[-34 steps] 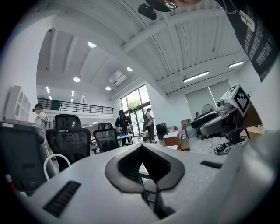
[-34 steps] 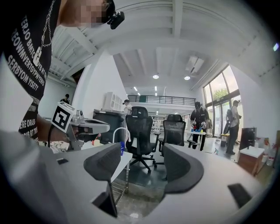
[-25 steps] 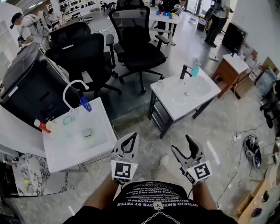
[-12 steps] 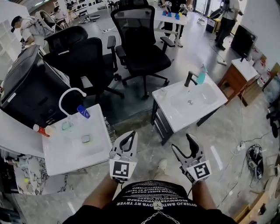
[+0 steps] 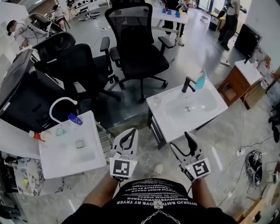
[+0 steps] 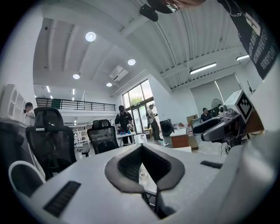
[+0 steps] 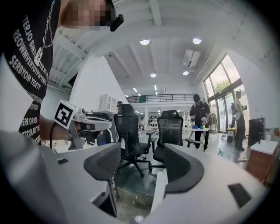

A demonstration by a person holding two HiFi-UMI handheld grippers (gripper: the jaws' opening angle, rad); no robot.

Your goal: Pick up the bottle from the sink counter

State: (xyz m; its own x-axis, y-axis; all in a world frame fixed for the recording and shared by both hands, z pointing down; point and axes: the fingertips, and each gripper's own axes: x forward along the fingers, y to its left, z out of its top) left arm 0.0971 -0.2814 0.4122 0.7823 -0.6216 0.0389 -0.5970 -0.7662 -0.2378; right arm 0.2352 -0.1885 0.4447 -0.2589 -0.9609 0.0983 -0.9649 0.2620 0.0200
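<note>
Two white sink counters stand on the floor ahead of me. The right sink counter [image 5: 173, 116] has a black faucet [image 5: 187, 84] with a teal bottle [image 5: 201, 81] beside it at the back. The left sink counter [image 5: 57, 159] carries a blue bottle [image 5: 74, 119] under a white faucet [image 5: 59, 105], and a red-and-white bottle [image 5: 37, 135] at its left edge. My left gripper [image 5: 131, 132] [image 6: 149, 170] is held low before my body, fingertips together, holding nothing. My right gripper [image 5: 181, 143] [image 7: 144, 168] is beside it, open and empty, short of the right counter.
Black office chairs [image 5: 138, 48] stand behind the two counters, and a large dark machine [image 5: 22, 87] is at the left. A wooden cabinet [image 5: 238, 81] is at the right. People stand at the far tables [image 5: 168, 11]. Cables lie on the floor at right [image 5: 253, 159].
The whole scene has shifted in my view: the left counter slid left and down, the right counter came closer to centre. Both grippers keep their pose in front of my body.
</note>
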